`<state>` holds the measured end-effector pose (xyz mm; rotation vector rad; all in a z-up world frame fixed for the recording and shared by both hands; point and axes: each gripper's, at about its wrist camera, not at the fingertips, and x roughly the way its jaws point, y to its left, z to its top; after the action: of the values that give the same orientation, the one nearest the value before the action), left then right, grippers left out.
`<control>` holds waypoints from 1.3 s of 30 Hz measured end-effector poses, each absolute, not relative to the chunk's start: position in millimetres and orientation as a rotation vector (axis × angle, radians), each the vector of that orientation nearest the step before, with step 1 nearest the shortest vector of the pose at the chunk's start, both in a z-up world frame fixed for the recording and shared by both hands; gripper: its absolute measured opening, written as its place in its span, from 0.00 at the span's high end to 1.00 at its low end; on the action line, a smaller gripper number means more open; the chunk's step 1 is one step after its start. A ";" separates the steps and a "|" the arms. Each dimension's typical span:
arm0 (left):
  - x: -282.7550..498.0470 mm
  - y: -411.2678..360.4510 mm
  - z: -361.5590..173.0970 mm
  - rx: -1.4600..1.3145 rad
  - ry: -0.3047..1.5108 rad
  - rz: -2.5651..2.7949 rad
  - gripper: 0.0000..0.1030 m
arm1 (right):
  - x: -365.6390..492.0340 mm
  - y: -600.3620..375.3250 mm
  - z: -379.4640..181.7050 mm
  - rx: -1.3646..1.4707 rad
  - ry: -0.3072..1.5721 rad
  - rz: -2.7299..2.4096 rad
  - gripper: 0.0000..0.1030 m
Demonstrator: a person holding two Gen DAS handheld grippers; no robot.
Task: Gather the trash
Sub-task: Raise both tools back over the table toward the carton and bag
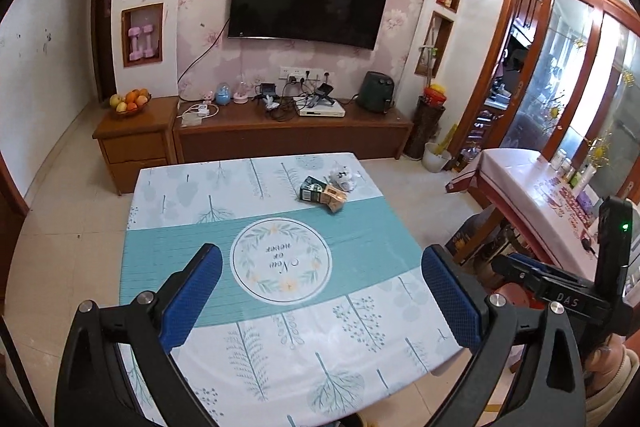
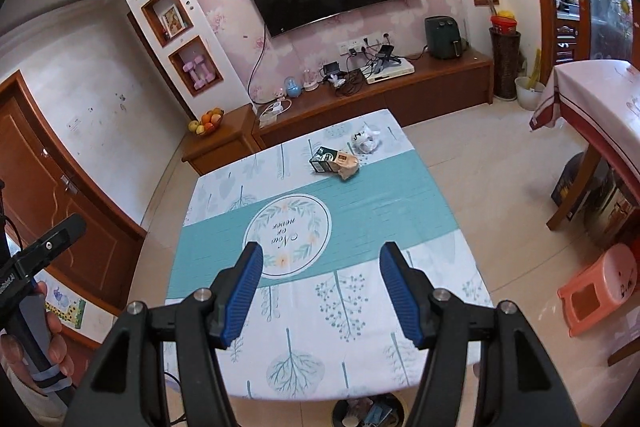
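Item: the square worktop under a white-and-teal cloth with leaf prints point(image 1: 280, 367) point(image 2: 312, 347), with the round wreath medallion printed at its centre point(image 1: 281, 261) point(image 2: 287, 237) taken as my reference mark.

Trash, three pieces, all lay clustered beyond the medallion, toward the worktop's far right corner:
- a dark green printed carton lying on its side point(image 1: 312, 190) point(image 2: 323, 159), nearest the medallion of the three;
- a tan crumpled paper packet point(image 1: 334, 198) point(image 2: 347, 165), touching the carton's right side;
- a clear crumpled plastic bag with dark print point(image 1: 343, 177) point(image 2: 366, 141), just behind the packet, farthest from the medallion.

Tools:
- the left gripper point(image 1: 322, 297) hung on the near side of the medallion, its blue-padded fingers point(image 1: 192, 301) spread wide and holding nothing;
- the right gripper point(image 2: 322, 291) hung likewise on the near side of the medallion, fingers released, nothing between the pads.

Receptacle: a round dark bin with litter already in it point(image 2: 366, 411) showed under the worktop's near edge, on the opposite side of the medallion from the trash; I saw it in the right wrist view only.

Progress, as I judged it: nothing from the worktop had been gathered. All three pieces remained untouched and well apart from both grippers. Left to do: reach across past the medallion, grip each piece, and carry it back, presumably to that bin.
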<state>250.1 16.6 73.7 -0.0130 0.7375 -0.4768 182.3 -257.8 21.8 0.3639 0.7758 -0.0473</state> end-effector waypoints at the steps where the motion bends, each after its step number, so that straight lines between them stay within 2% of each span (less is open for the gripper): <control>1: 253.6 14.3 72.8 -0.013 0.741 -0.470 0.03 | 187.7 -260.5 21.0 0.362 0.782 -0.042 0.41; 9: 296.0 -22.5 59.3 -0.010 0.758 -0.344 0.03 | 262.8 -298.4 9.0 0.310 0.839 0.055 0.41; 16: 354.8 -84.6 52.4 -0.005 0.808 -0.264 0.03 | 338.5 -346.1 8.1 0.260 0.892 0.157 0.41; 21: 405.4 -129.0 28.7 -0.028 0.870 -0.242 0.02 | 393.4 -381.6 -4.7 0.233 0.923 0.204 0.41; 25: 453.6 -154.2 -5.1 -0.113 0.975 -0.215 0.01 | 433.1 -398.7 -25.0 0.221 0.947 0.219 0.42; 27: 473.7 -163.3 -22.7 -0.151 1.021 -0.197 0.01 | 451.0 -406.5 -36.8 0.239 0.969 0.216 0.50; 28: 482.7 -167.4 -34.0 -0.166 1.044 -0.195 0.01 | 460.1 -410.9 -43.1 0.257 0.981 0.219 0.50; 39: 566.6 -207.1 -138.4 -0.331 1.246 -0.079 0.01 | 509.3 -445.1 -88.6 0.365 1.039 0.242 0.51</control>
<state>566.6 -207.1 -138.4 -0.3306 1.2465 -0.0790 509.3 -445.1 -88.6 0.3647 1.0390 0.2423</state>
